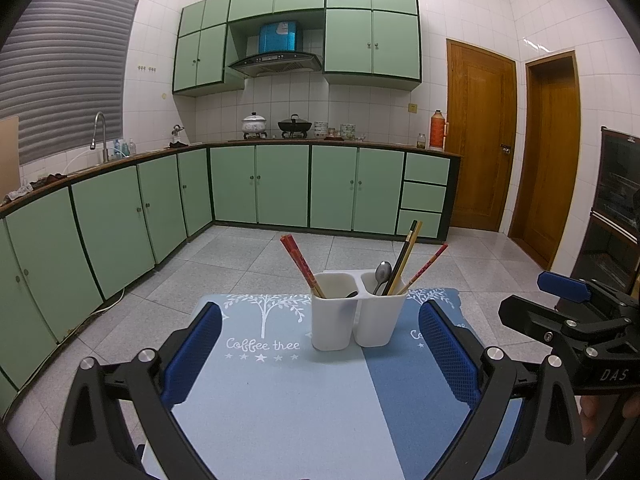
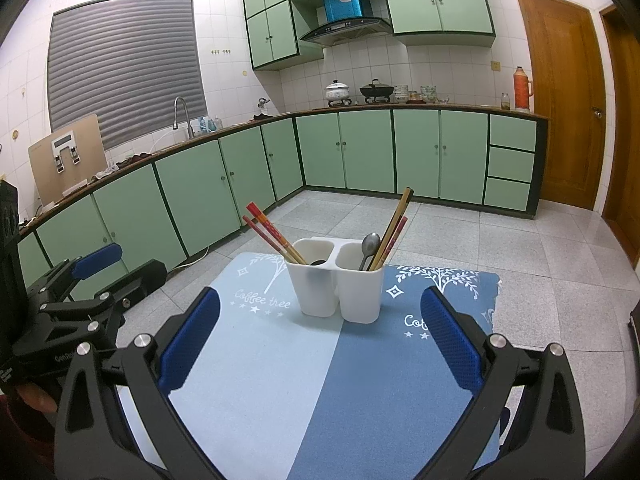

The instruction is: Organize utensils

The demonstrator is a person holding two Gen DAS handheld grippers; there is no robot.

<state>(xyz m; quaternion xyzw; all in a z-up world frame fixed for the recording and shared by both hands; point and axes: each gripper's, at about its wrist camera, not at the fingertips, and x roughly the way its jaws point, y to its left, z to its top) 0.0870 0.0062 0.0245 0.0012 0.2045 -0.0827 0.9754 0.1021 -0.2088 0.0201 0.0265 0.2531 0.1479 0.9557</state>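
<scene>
Left gripper [image 1: 320, 356] is hovering with jaws spread wide, holding nothing; right gripper [image 2: 320, 340] is doing the same, also empty. Both are hanging over the near part of the blue mat [image 1: 280, 400], short of the white two-cup holder [image 1: 354, 320] standing toward the mat's far edge.

Red chopsticks [image 1: 300, 264] are leaning out of the left cup. Metal spoon [image 1: 382, 276] and mixed chopsticks [image 1: 408, 256] are sharing the right cup. A dark spoon bowl seems to be peeking from the left cup; hard to tell.

Judging: sorting looks under way or near done, with nothing lying loose on the mat. Next move is probably calling for one gripper reaching in to pinch a misplaced piece while the other is steadying the holder against tipping.
</scene>
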